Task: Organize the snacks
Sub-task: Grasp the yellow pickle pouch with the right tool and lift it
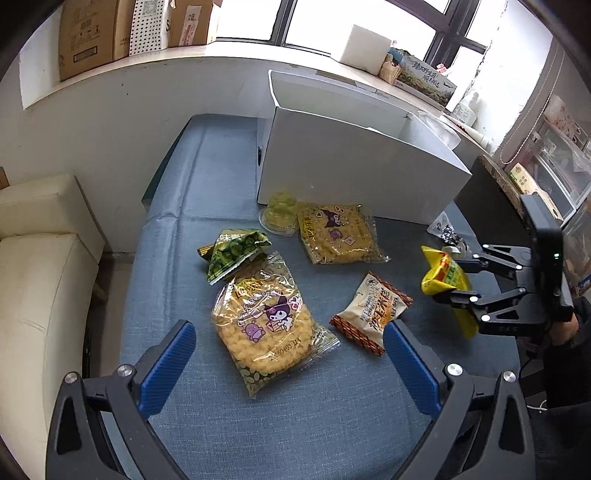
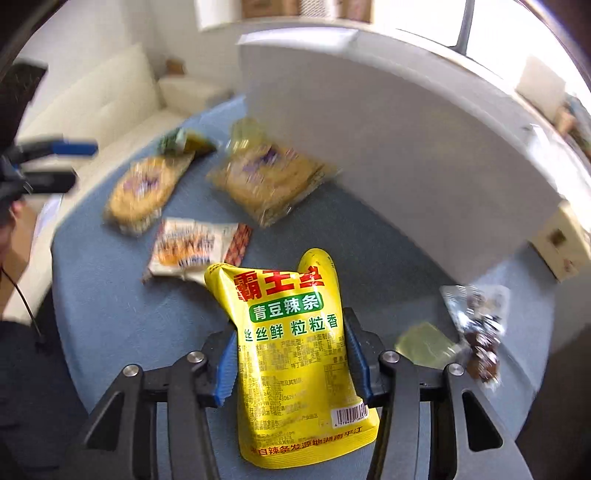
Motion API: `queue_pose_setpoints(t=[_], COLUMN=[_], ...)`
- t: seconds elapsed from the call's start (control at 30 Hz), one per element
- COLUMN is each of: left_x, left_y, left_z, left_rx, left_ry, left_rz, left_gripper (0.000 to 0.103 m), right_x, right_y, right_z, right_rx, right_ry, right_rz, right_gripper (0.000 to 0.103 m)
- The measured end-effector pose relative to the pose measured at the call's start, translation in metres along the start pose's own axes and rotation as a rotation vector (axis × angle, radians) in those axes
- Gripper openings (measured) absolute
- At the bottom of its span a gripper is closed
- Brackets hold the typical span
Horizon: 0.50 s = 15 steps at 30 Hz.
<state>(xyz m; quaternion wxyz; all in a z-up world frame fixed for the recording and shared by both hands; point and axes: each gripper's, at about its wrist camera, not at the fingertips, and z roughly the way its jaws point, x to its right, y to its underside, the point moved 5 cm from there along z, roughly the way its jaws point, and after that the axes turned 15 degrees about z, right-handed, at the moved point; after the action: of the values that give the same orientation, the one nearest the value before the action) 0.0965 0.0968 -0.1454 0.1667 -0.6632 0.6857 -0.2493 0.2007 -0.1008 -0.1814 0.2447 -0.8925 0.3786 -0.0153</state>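
My right gripper [image 2: 291,354] is shut on a yellow spicy-strip snack packet [image 2: 291,350] and holds it above the blue table; both show at the right of the left wrist view, the gripper [image 1: 447,280] with the packet [image 1: 445,277]. My left gripper [image 1: 290,354] is open and empty above a round cracker packet [image 1: 264,319]. Around it lie a green pea packet [image 1: 231,254], a square cracker packet [image 1: 338,234], a white-and-orange packet [image 1: 371,314] and a jelly cup [image 1: 280,214]. The white box [image 1: 354,166] stands open behind them.
A silver packet [image 2: 476,328] and a pale jelly cup [image 2: 424,343] lie right of my right gripper. A cream sofa [image 1: 40,266] stands left of the table [image 1: 177,221]. Cardboard boxes [image 1: 96,33] sit on the windowsill. Shelves [image 1: 554,170] stand at the right.
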Motion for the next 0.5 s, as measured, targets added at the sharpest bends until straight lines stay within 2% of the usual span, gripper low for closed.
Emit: queue_pose_setpoints(t=[0.13, 0.23, 0.37, 0.43, 0.5], left_x=[-0.005, -0.010, -0.016, -0.014, -0.011], left_y=[-0.009, -0.015, -0.012, -0.008, -0.003], left_z=[0.018, 0.041, 0.069, 0.077, 0.081], left_rx=[-0.032, -0.080, -0.165, -0.192, -0.213], left_ry=[-0.022, -0.045, -0.110, -0.105, -0.142], left_rz=[-0.004, -0.019, -0.048, -0.056, -0.041], left_gripper=[0.103, 0.103, 0.103, 0.103, 0.096], right_x=[0.011, 0.015, 0.016, 0.015, 0.014], right_y=[0.006, 0.010, 0.025, 0.029, 0.033], right_z=[-0.033, -0.049, -0.069, -0.074, -0.075], right_rx=[0.057, 0.086, 0.116, 0.120, 0.120], right_ry=[-0.030, -0.031, -0.047, -0.054, -0.058], right_rz=[0.081, 0.138, 0.195, 0.212, 0.220], right_gripper=[0.054, 0.054, 0.054, 0.054, 0.054])
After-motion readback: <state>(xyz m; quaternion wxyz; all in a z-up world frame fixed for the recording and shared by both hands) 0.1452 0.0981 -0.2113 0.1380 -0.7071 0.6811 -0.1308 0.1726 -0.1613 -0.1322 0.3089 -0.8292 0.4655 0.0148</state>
